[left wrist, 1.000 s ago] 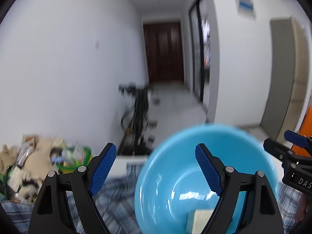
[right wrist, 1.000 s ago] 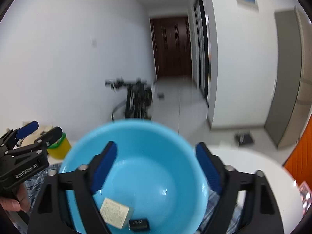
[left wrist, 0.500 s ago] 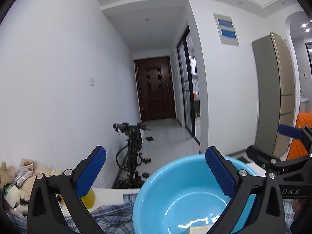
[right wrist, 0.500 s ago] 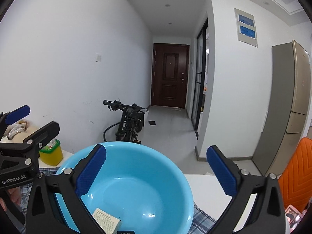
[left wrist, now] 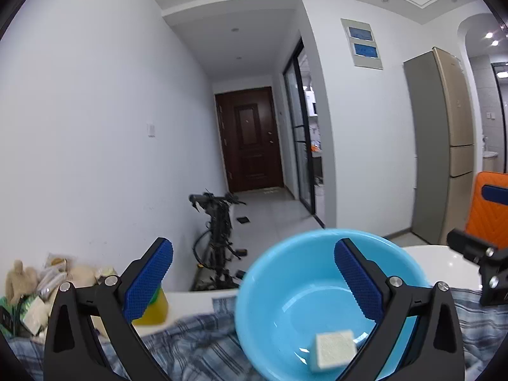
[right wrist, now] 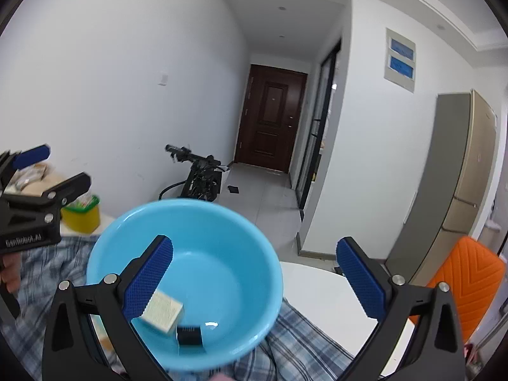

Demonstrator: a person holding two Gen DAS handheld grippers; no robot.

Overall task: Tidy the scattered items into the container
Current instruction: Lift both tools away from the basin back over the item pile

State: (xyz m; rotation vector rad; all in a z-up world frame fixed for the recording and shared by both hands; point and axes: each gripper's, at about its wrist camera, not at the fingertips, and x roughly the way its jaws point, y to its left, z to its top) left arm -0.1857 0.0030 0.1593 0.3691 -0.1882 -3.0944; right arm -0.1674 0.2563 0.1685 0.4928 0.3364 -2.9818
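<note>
A light-blue bowl (left wrist: 304, 282) (right wrist: 222, 247) rests on a blue plaid cloth (left wrist: 190, 343) (right wrist: 301, 333). Inside it lie a pale square box (left wrist: 335, 350) (right wrist: 163, 311) and a small black item (right wrist: 190, 339). My left gripper (left wrist: 252, 266) (right wrist: 58, 166) is open and empty, back from the bowl's left side. My right gripper (right wrist: 255, 254) (left wrist: 473, 216) is open too, with nothing between its blue pads, and stands back from the bowl's right side. A hand (right wrist: 11, 273) holds the left gripper.
A yellow cup (left wrist: 152, 308) (right wrist: 81, 214) stands left of the bowl, beside a pile of snack packs and a plush toy (left wrist: 38, 285). The white table (right wrist: 317, 292) extends right. An orange chair (right wrist: 460, 282) and a bicycle (left wrist: 219, 241) stand beyond.
Both pairs of jaws have spread wider. Both grippers have drawn back from the bowl and tilted up, so the bowl sits lower and smaller in each view.
</note>
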